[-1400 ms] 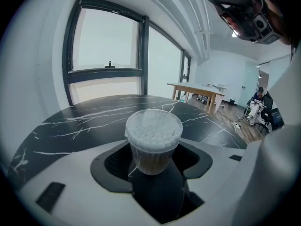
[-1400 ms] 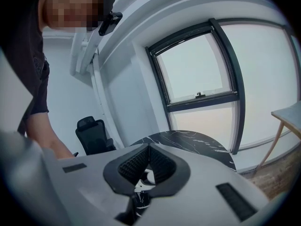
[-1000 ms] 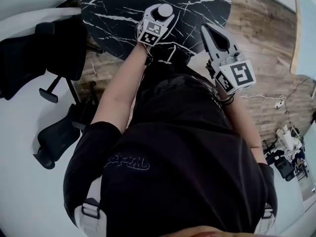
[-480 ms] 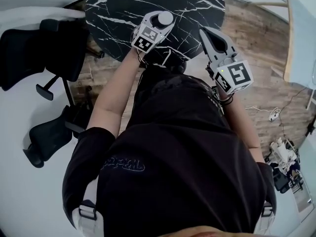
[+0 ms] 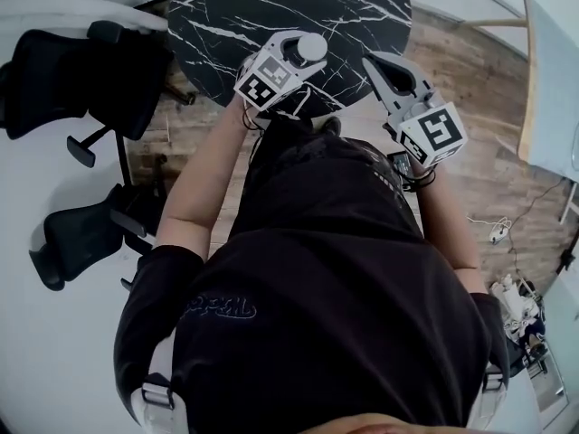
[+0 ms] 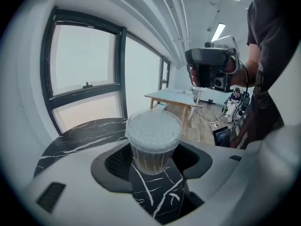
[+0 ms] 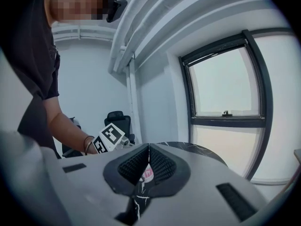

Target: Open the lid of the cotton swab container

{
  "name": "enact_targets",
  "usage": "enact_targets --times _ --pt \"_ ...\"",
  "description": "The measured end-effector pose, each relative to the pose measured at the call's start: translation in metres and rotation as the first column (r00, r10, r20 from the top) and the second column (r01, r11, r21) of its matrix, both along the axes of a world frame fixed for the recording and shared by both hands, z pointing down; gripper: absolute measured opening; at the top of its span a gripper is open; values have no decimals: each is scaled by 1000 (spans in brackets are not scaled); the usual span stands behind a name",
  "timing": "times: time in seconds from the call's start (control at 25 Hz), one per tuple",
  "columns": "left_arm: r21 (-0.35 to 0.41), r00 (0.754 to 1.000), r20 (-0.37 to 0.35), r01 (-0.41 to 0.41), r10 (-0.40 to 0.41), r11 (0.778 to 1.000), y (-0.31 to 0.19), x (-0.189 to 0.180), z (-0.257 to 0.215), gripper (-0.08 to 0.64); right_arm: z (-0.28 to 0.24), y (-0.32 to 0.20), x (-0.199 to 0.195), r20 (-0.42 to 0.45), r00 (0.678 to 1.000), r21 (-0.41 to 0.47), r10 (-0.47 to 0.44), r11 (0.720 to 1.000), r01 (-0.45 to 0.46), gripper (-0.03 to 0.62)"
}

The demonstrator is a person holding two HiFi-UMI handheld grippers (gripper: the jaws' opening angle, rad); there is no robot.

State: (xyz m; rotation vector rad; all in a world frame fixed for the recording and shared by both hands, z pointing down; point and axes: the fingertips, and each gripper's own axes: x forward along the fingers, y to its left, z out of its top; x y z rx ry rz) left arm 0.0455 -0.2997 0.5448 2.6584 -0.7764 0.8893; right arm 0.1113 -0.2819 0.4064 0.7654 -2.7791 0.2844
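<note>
Black marble with white veins fills the round table (image 5: 271, 7) at the far side of the head view, with wooden floor (image 5: 470, 61) to its right and two black office chairs (image 5: 63, 89) on the left.

My left gripper (image 5: 303, 52) is over the near edge of that table. Its jaws stand fairly wide and are clamped on the lower body of the cotton swab container (image 5: 311, 47). In the left gripper view the container (image 6: 153, 135) stands upright between the two dark pads, a clear cup packed with sticks, with the white swab heads pressed up under its top. I cannot tell from here whether a clear lid sits over them.

My right gripper (image 5: 378, 63) is to the right of the container and apart from it, over the table's near right edge. In the right gripper view (image 7: 148, 149) its pads meet in a closed line. A small white and pink scrap shows at the seam, too small for me to name.
</note>
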Motion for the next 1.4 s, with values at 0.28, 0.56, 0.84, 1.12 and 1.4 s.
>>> enact_targets --times 0.28,0.56,0.84,1.12,1.4 --pt "-21 1000 -7 -2 2 1000 44 16 -20 268 2 22 15 -25 998 31 -56 998 57 23" --pt "-34 1000 -2 21 -21 999 76 24 -34 268 10 45 17 -33 990 26 -139 990 140 23" --pt "-81 1000 -24 -13 11 997 104 25 -53 268 4 59 -2 -9 979 29 -203 979 203 23" --pt "-87 997 -32 -76 74 993 112 16 -60 268 5 62 -27 -15 979 29 -204 979 204 23" --pt "-75 989 -20 -147 146 986 127 -12 -75 268 -14 80 -65 10 973 48 -230 972 229 25"
